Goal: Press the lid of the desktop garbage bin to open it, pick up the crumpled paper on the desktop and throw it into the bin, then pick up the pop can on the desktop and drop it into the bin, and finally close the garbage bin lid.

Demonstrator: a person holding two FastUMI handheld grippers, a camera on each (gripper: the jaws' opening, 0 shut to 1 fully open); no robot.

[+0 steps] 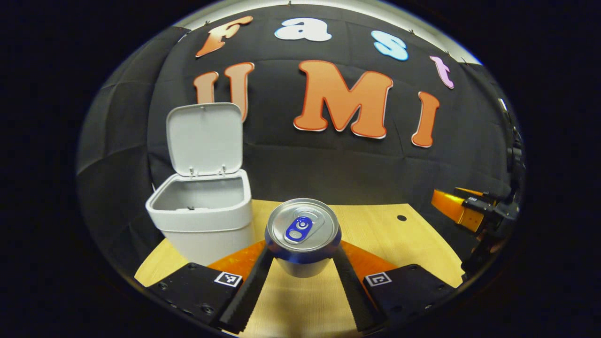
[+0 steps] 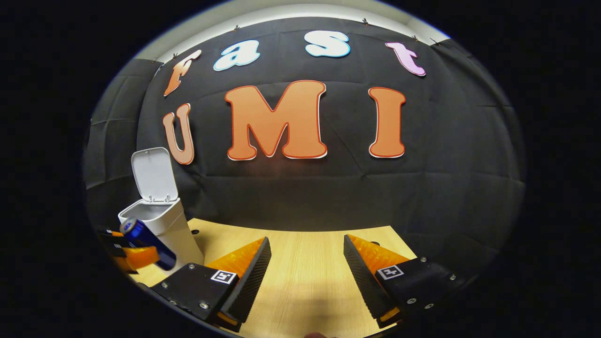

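A blue and silver pop can [image 1: 303, 237] stands upright between the fingers of my left gripper [image 1: 303, 256], which is shut on its sides and holds it above the wooden table [image 1: 375, 230]. The white garbage bin [image 1: 204, 218] stands to the left and a little behind, its lid [image 1: 204, 138] swung up and open. In the right gripper view the same can [image 2: 148, 244] hangs tilted in the left gripper [image 2: 136, 256], close beside the bin [image 2: 162, 225]. My right gripper [image 2: 305, 267] is open over bare table, nothing between its fingers. I cannot see inside the bin.
The black cloth wall closes the back of the booth. The table [image 2: 305, 277] has a small dark hole [image 1: 401, 218] near its far right edge. The right gripper [image 1: 469, 209] shows at the right edge of the left gripper view.
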